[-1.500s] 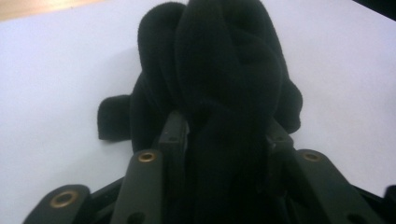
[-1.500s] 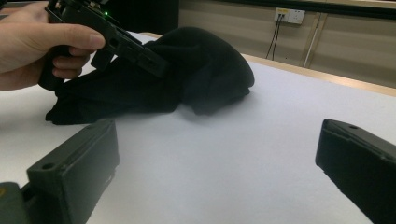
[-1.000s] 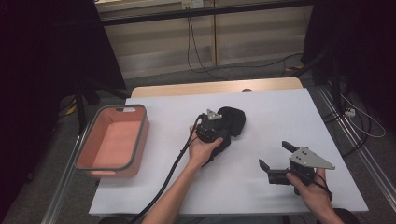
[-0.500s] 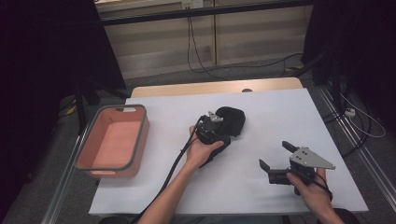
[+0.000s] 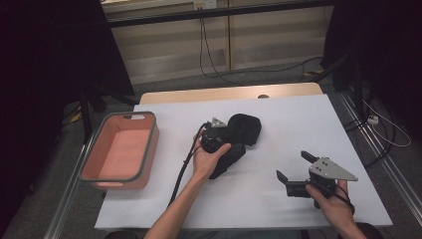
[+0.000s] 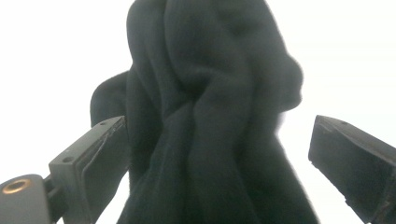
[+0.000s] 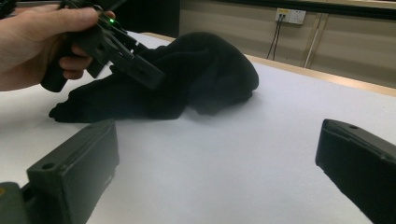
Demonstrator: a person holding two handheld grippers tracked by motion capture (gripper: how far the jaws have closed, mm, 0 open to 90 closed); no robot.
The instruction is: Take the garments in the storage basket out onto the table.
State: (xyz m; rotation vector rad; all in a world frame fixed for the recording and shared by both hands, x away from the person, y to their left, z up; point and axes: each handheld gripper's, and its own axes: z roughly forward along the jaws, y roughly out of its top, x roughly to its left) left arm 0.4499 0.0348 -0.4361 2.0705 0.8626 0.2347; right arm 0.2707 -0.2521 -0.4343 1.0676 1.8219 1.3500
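Observation:
A crumpled black cloth (image 5: pixel 245 128) lies in a heap at the middle of the white table (image 5: pixel 298 114). My left gripper (image 5: pixel 222 133) hovers over its near left end, held from below by a hand. In the left gripper view the cloth (image 6: pixel 210 107) rises between the wide-apart jaws of this gripper (image 6: pixel 219 158); the jaws have just been opening and the right pad stands clear of the fabric. My right gripper (image 5: pixel 293 166) rests open near the table's front right, with nothing between its jaws. It faces the cloth (image 7: pixel 201 77) and the left gripper (image 7: pixel 126 58).
A pink tray (image 5: pixel 97 149) with a grey rim sits at the table's left edge, its floor bare. The left gripper's black cable (image 5: pixel 181 169) runs along the forearm toward the front edge. Behind the table are a wooden strip and cables on the floor.
The left gripper's jaws have spread apart and let go of the black cloth, and the hand has drawn slightly back and left. The right gripper has stayed put.

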